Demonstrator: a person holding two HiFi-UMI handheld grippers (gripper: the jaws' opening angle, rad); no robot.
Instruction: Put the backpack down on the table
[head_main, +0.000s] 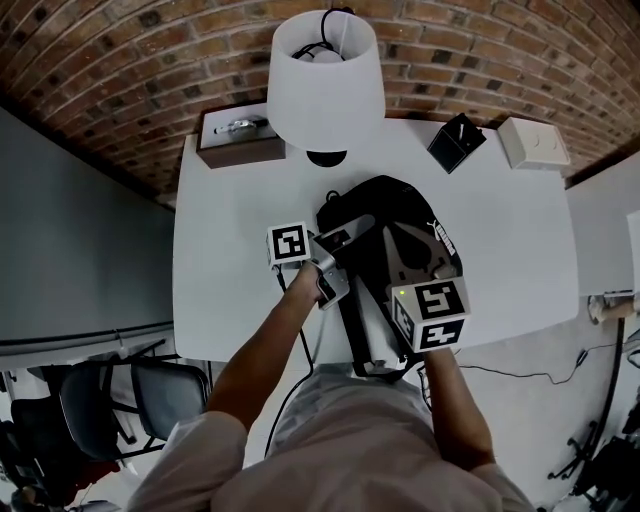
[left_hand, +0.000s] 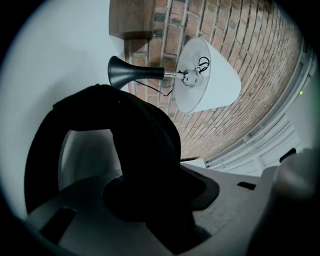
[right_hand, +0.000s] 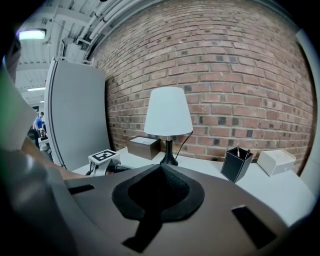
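The black backpack (head_main: 385, 215) lies on the white table (head_main: 230, 270), in the middle near the front, and its lower end reaches the front edge. My left gripper (head_main: 345, 238) is at the backpack's upper left and is shut on its black handle loop (left_hand: 145, 130), which arches over the jaw pad in the left gripper view. My right gripper (head_main: 415, 255) is over the backpack's right side. Its jaws stand apart, and its black pad (right_hand: 159, 192) is bare. The backpack does not show in the right gripper view.
A white-shaded lamp (head_main: 322, 75) stands at the back of the table, just beyond the backpack. A brown box (head_main: 238, 140) sits at the back left. At the back right are a black pen holder (head_main: 456, 142) and a white box (head_main: 533, 142). Chairs (head_main: 120, 390) stand left of the table.
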